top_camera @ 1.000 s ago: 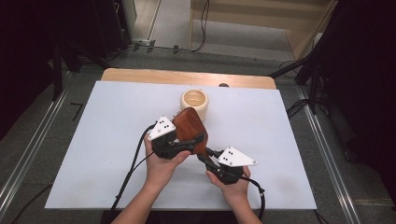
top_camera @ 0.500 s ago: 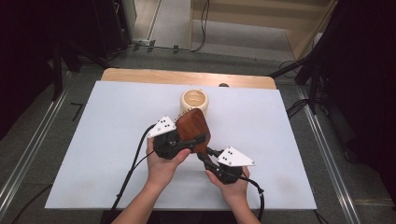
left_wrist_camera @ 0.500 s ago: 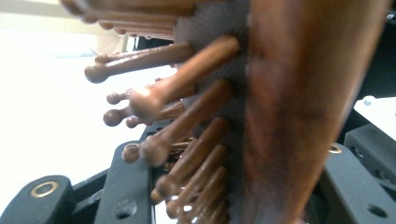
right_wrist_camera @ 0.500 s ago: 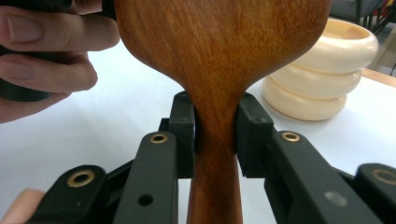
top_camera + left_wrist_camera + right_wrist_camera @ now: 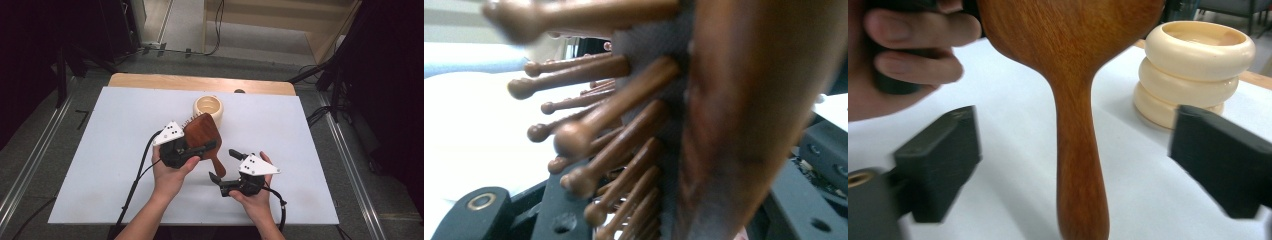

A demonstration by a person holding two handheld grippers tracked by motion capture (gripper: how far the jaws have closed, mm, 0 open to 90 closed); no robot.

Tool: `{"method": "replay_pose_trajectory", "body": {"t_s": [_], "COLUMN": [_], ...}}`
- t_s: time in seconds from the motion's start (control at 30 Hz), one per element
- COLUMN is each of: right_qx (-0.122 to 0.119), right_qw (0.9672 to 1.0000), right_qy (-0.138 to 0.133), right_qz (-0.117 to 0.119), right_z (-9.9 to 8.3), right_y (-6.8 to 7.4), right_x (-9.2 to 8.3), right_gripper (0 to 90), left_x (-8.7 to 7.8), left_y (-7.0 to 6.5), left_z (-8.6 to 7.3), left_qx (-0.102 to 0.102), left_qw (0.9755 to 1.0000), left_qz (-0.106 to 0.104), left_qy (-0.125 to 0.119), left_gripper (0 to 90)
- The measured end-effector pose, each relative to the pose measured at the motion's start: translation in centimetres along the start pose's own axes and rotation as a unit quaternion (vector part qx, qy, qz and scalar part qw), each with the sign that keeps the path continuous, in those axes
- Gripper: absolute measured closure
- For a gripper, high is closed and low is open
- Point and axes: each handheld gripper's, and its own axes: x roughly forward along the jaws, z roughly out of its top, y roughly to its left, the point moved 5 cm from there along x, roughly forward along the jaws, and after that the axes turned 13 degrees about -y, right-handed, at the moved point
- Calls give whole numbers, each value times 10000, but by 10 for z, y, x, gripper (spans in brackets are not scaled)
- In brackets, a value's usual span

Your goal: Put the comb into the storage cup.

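Wooden brush (image 5: 202, 134) sits clamped in left gripper (image 5: 176, 150); right gripper (image 5: 226, 166), jaws just opened, could knock its handle loose.

**Bystanders on the Table**

Cream, ribbed, three-tiered round cup (image 5: 209, 110) standing upright near the far edge of a white rectangular table sheet (image 5: 110, 130), open mouth up. Behind the sheet, a light wooden strip of tabletop (image 5: 150, 81). Beyond, grey floor (image 5: 185, 30) with black cables (image 5: 218, 25) trailing across. Metal rails (image 5: 30, 155) flanking both sides.
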Motion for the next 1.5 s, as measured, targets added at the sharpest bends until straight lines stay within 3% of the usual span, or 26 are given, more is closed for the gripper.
{"method": "replay_pose_trajectory", "body": {"t_s": [0.1,0.2,0.7,0.97,1.5], "right_qx": [126,73,239,143,221], "right_qw": [9998,9998,9972,9962,9935], "right_qy": [-143,-197,-457,-332,-322], "right_qz": [53,-9,-539,-798,-1072], "right_z": [1,0,-18,-29,-38], "right_y": [-4,-10,-53,-67,-86], "right_x": [-8,-16,-58,-78,-116], "right_gripper": [0,0,0,0,0], "left_x": [0,-1,-7,-10,-5], "left_y": [3,6,17,23,35], "left_z": [2,4,9,15,27], "left_qx": [-10,-14,62,71,158], "left_qw": [10000,10000,9999,9996,9990], "left_qz": [22,63,150,269,391], "left_qy": [-10,-30,-52,-106,-129], "left_gripper": [568,569,568,567,567]}}
